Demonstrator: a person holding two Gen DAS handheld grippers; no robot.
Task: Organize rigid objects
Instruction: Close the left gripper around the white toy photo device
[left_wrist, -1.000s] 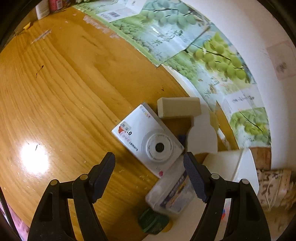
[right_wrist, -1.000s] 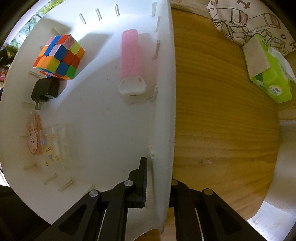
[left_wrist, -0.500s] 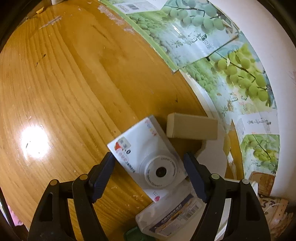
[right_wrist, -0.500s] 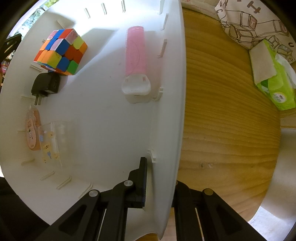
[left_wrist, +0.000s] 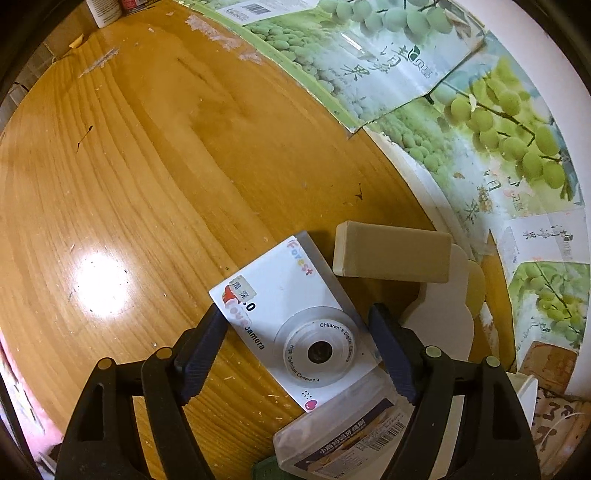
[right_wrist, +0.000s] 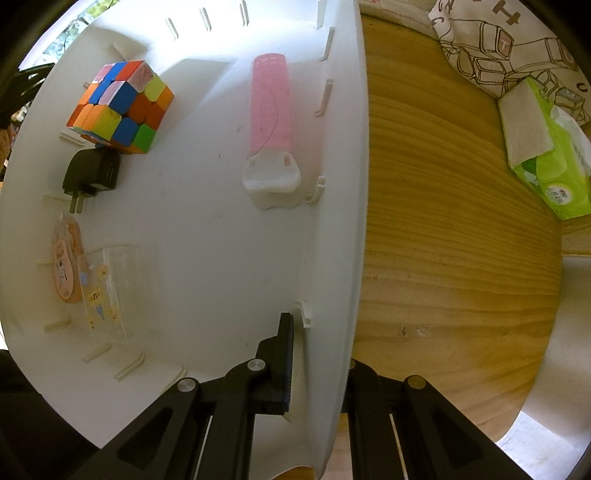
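Fingers of the left gripper (left_wrist: 297, 354) stand spread to either side of a white toy camera (left_wrist: 295, 328) lying lens-up on the wooden table (left_wrist: 147, 184); whether the pads touch its edges cannot be told, and nothing is clamped. Nearer than the camera, a clear plastic case (left_wrist: 343, 439) with a printed label runs out of the bottom of the frame, and a dark green thing below it is mostly cut off. Just beyond the camera lies a beige block (left_wrist: 391, 258), resting partly on a white scalloped piece (left_wrist: 439, 317) that the right finger partly hides. Farther back, flattened grape-printed cartons (left_wrist: 424, 74) lean along the table's far edge. In the right wrist view the right gripper (right_wrist: 319, 369) is clenched on the side wall of a white bin (right_wrist: 343, 221), one finger inside and the other hidden behind the wall. Inside the bin, near to far, lie a clear sleeve (right_wrist: 107, 288) over an orange tag, a black plug (right_wrist: 92, 173), a pink-and-white device (right_wrist: 271, 129) and a colour cube (right_wrist: 120, 105). Beyond, on the table, sits a green tissue pack (right_wrist: 546, 162).
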